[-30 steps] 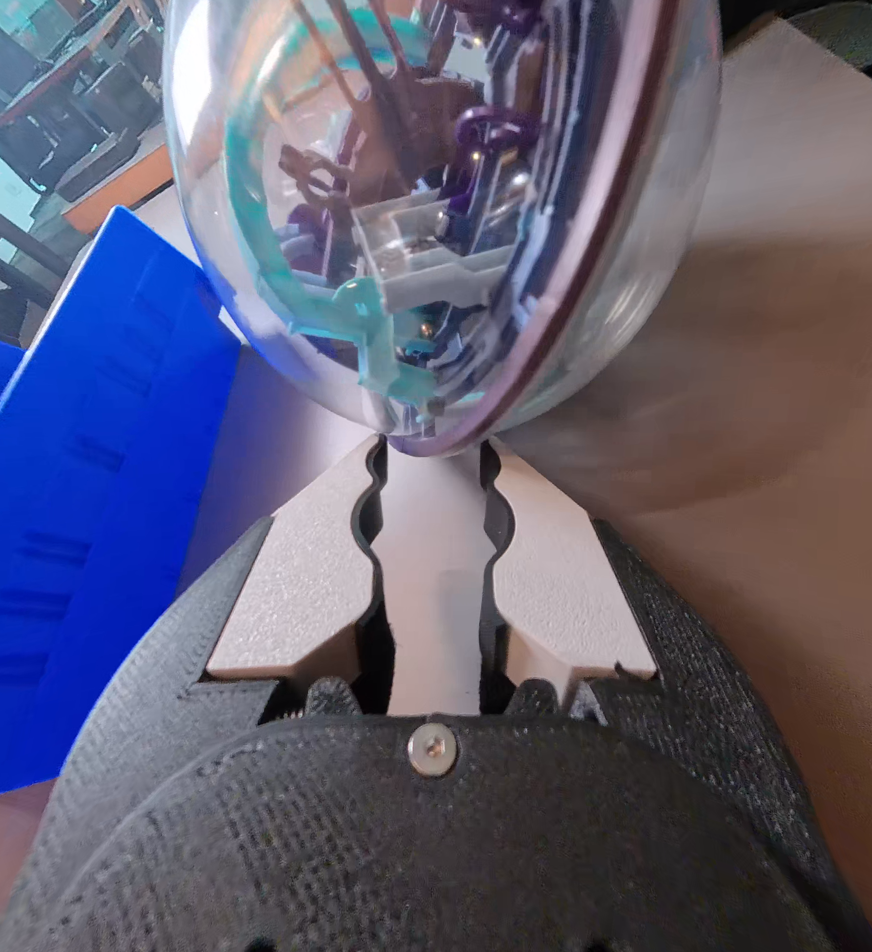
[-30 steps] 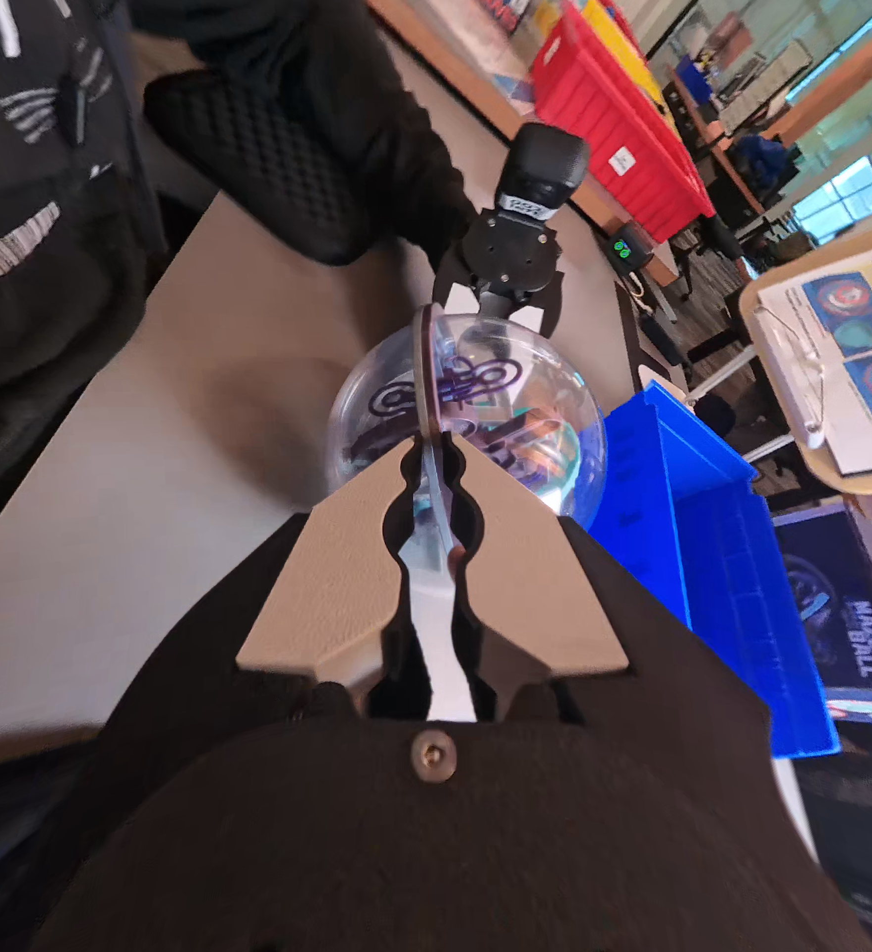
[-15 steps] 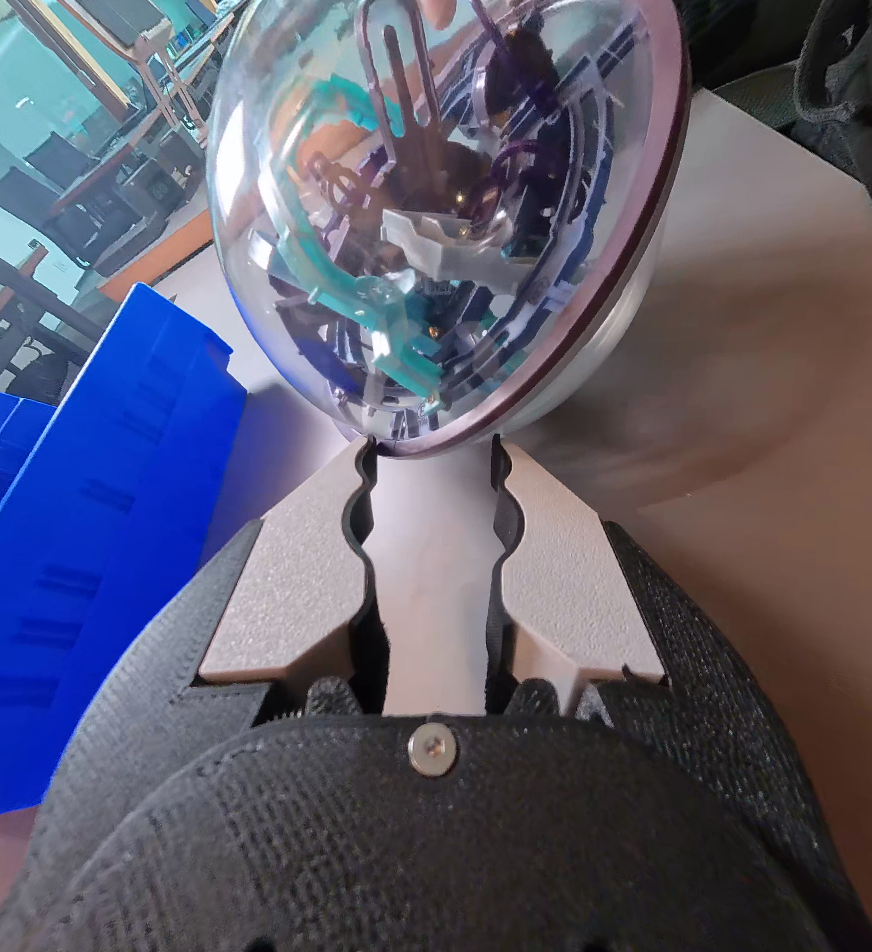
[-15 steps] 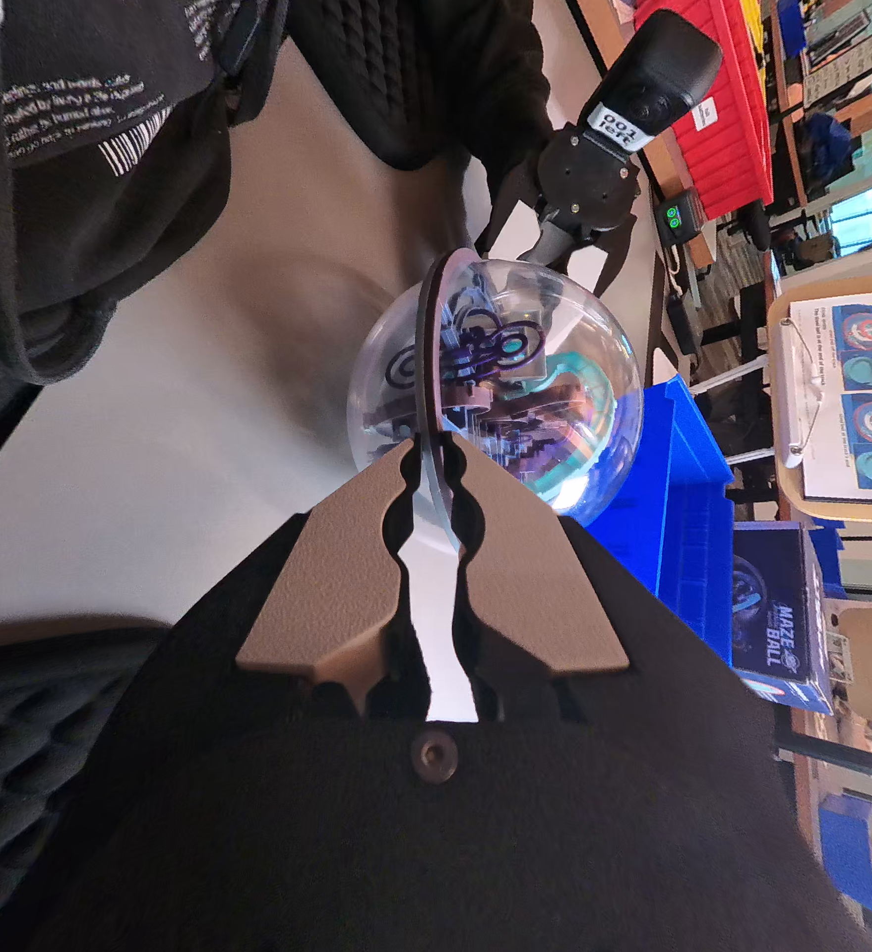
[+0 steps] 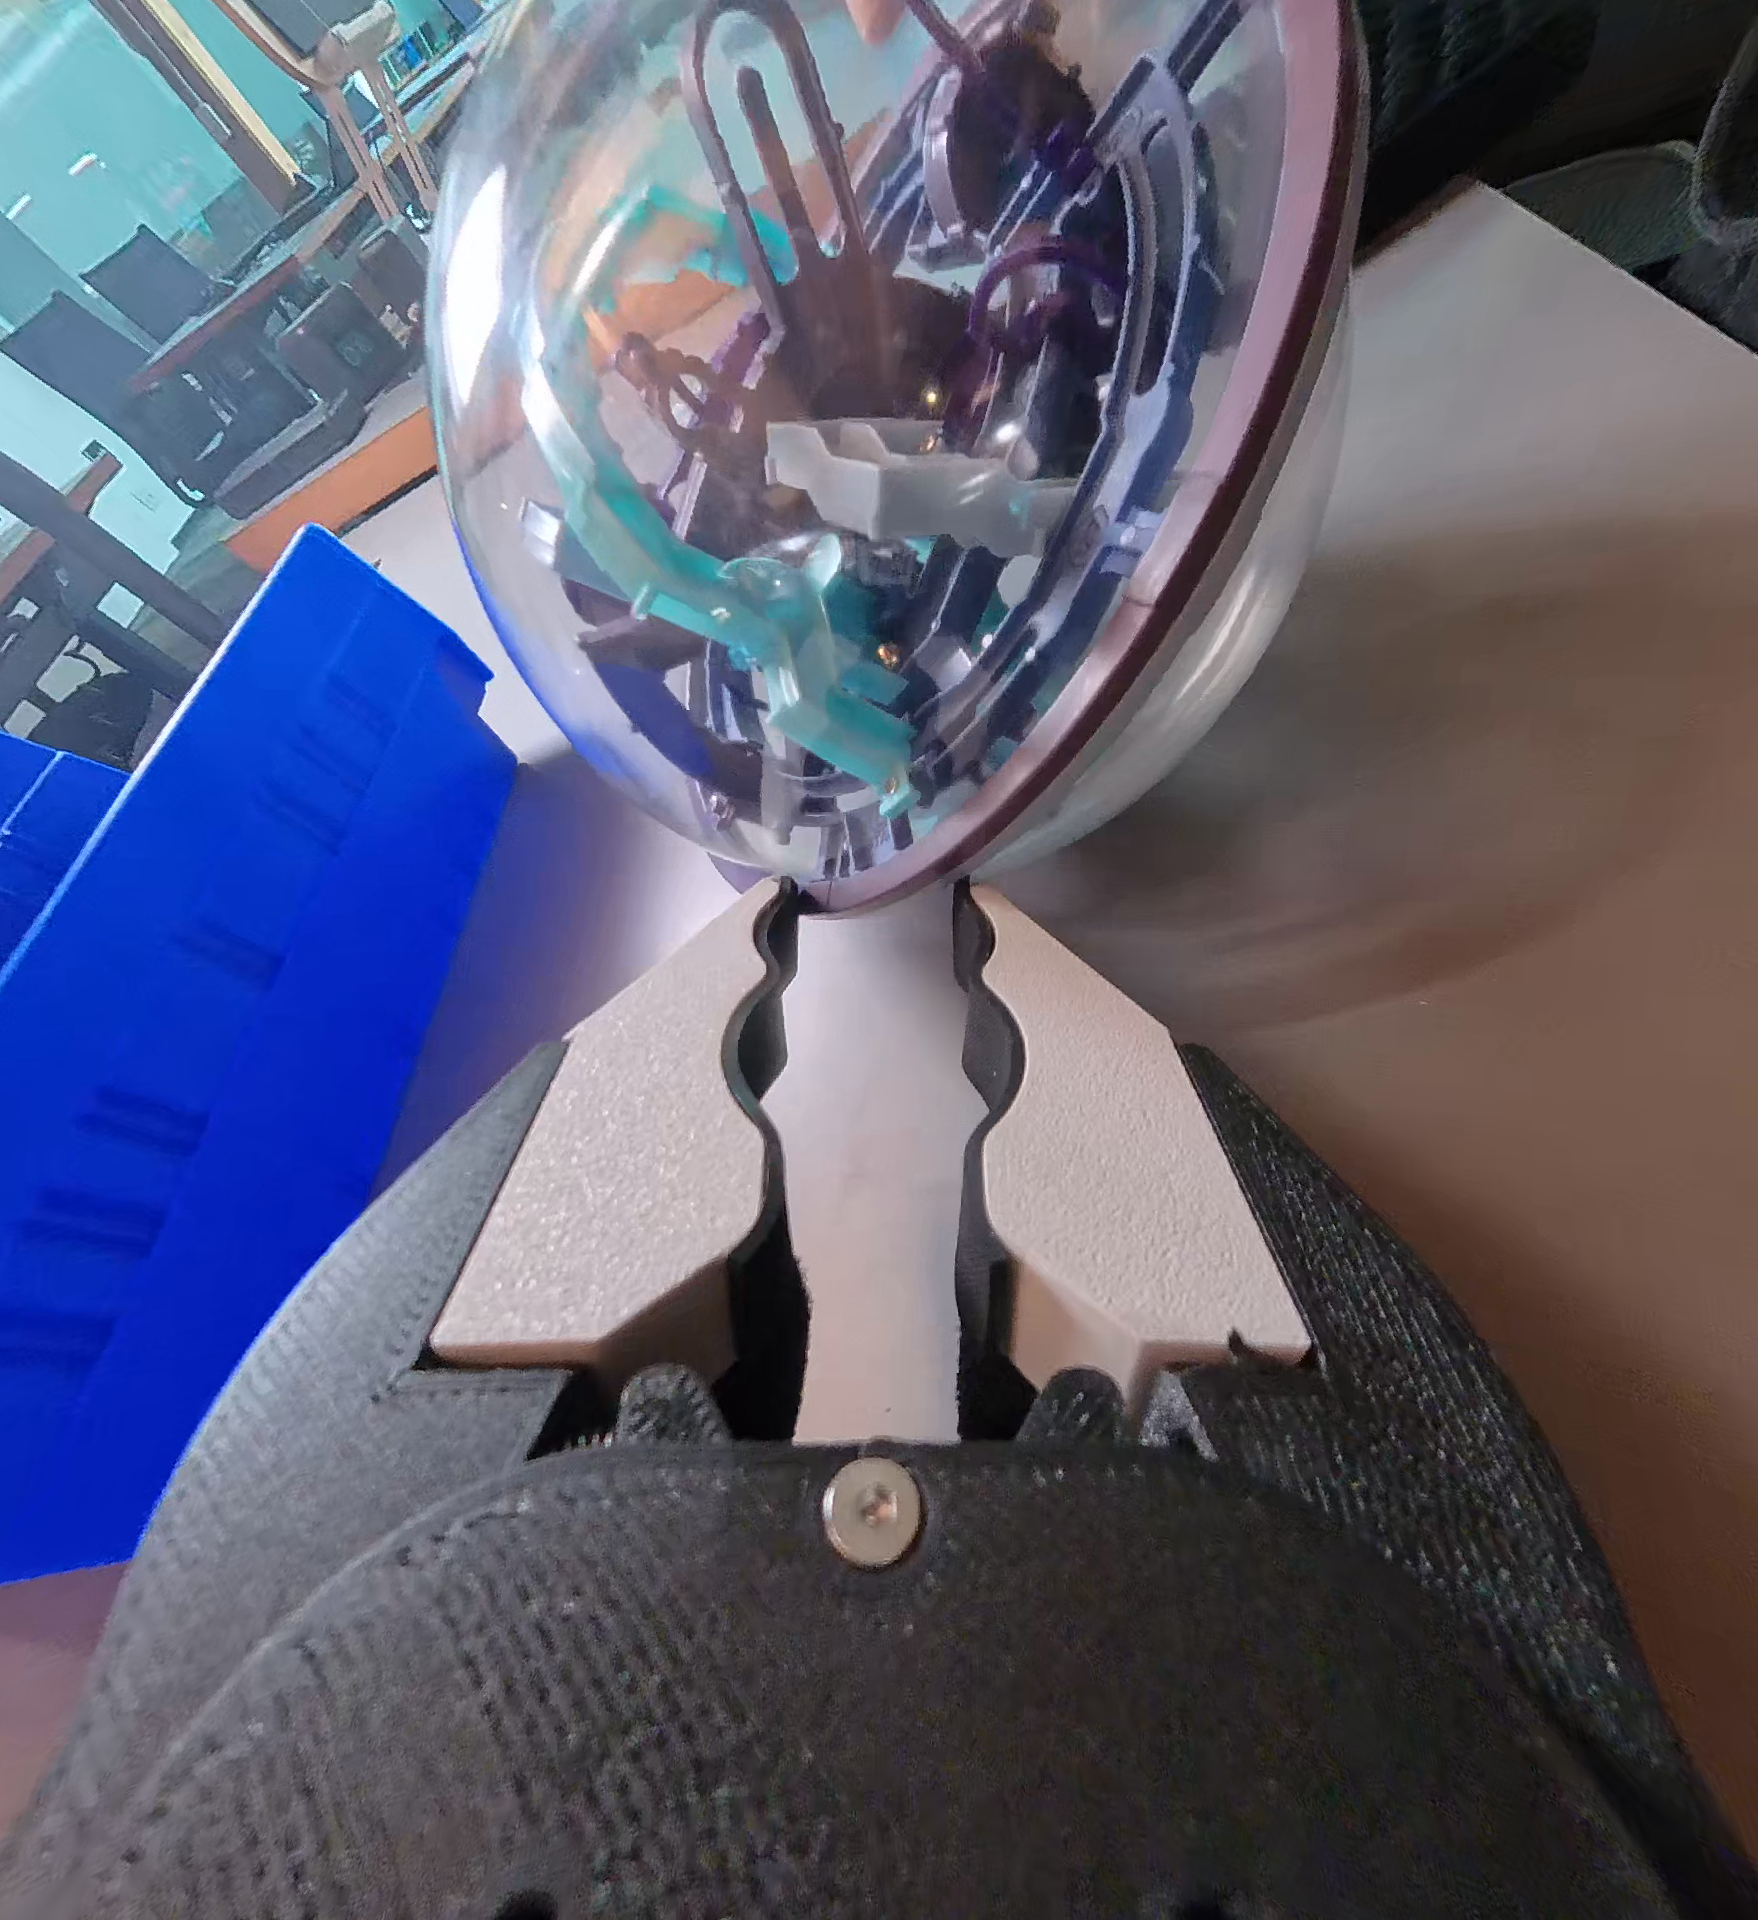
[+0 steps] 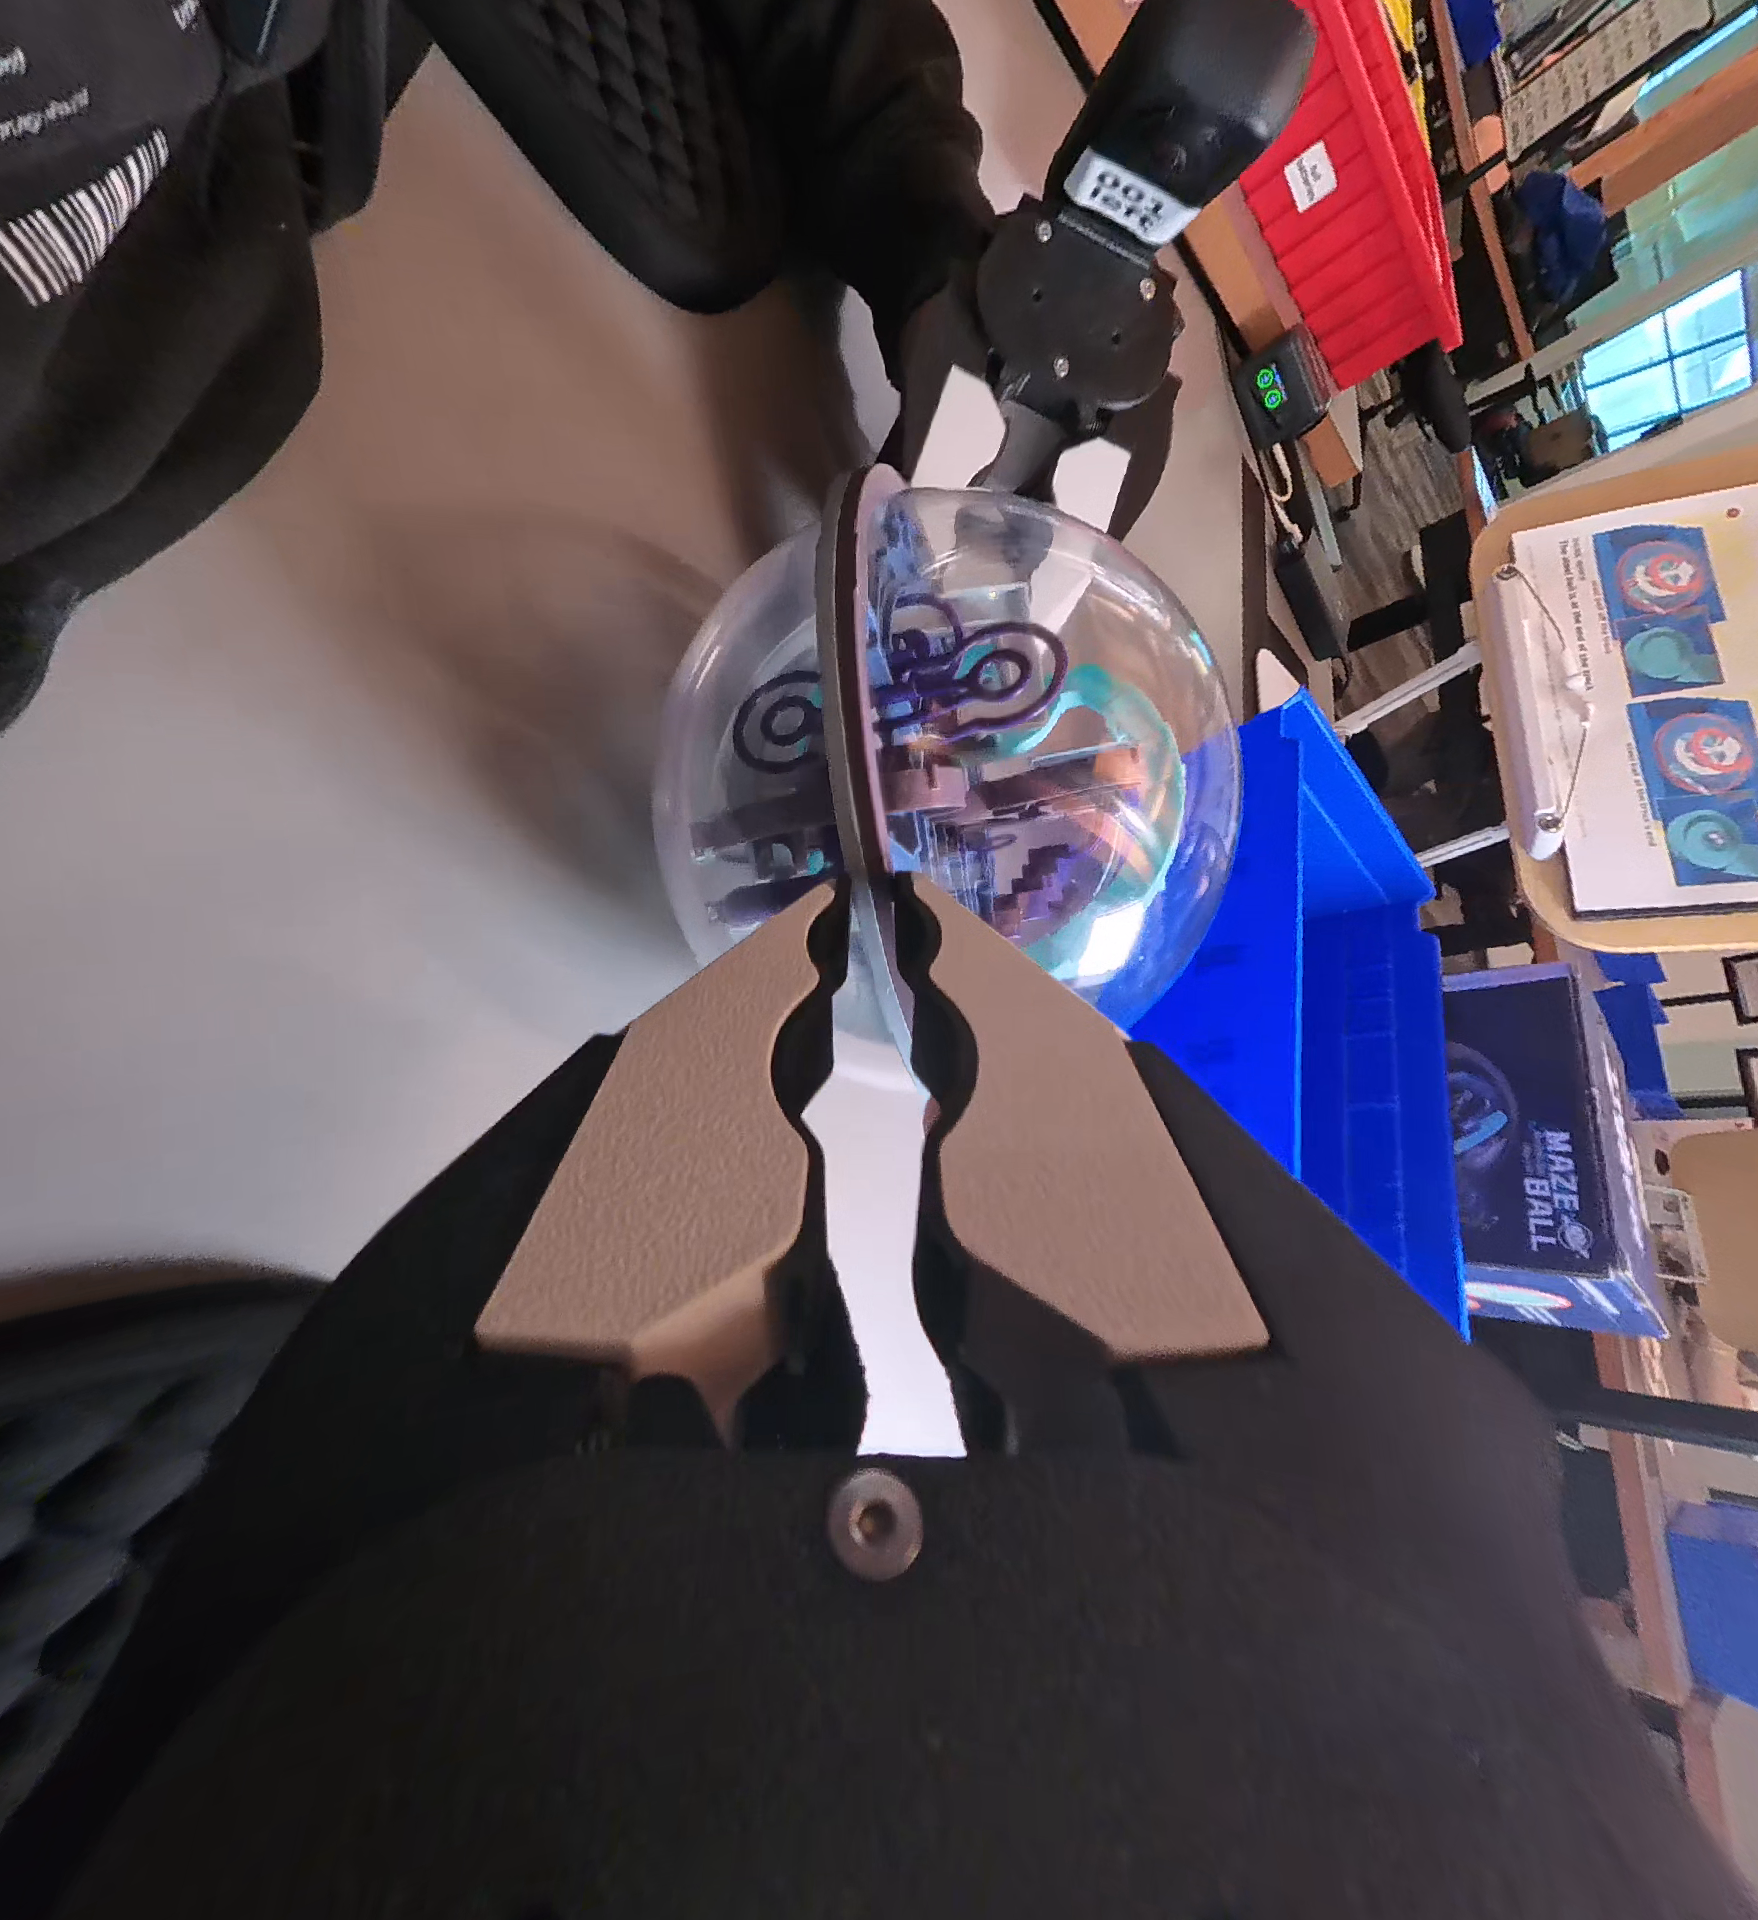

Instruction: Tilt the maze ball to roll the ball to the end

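I hold a clear plastic maze ball (image 5: 885,436) between my two grippers, lifted above a pale table (image 5: 1477,831). The sphere has a dark ring around its middle, and inside are teal, purple and grey tracks.

My left gripper (image 5: 875,904) has its beige fingers (image 5: 636,1153) set a narrow gap apart, and their tips pinch the dark ring at the near edge of the sphere. In that view the ring runs slanted, from the fingertips up toward the upper right.

My right gripper (image 6: 867,891) meets the maze ball (image 6: 958,758) from the opposite side. Its jaws are narrower, closed on the same ring, which passes into the slot between the tips. Beyond the sphere I see the left gripper (image 6: 1036,473) gripping the far edge.

I cannot pick out the small rolling ball among the tracks.

A blue bin (image 5: 179,1039) stands on the table just beside the sphere. A dark blue toy box (image 6: 1540,1153) and a clipboard (image 6: 1685,707) with printed sheets lie farther off.
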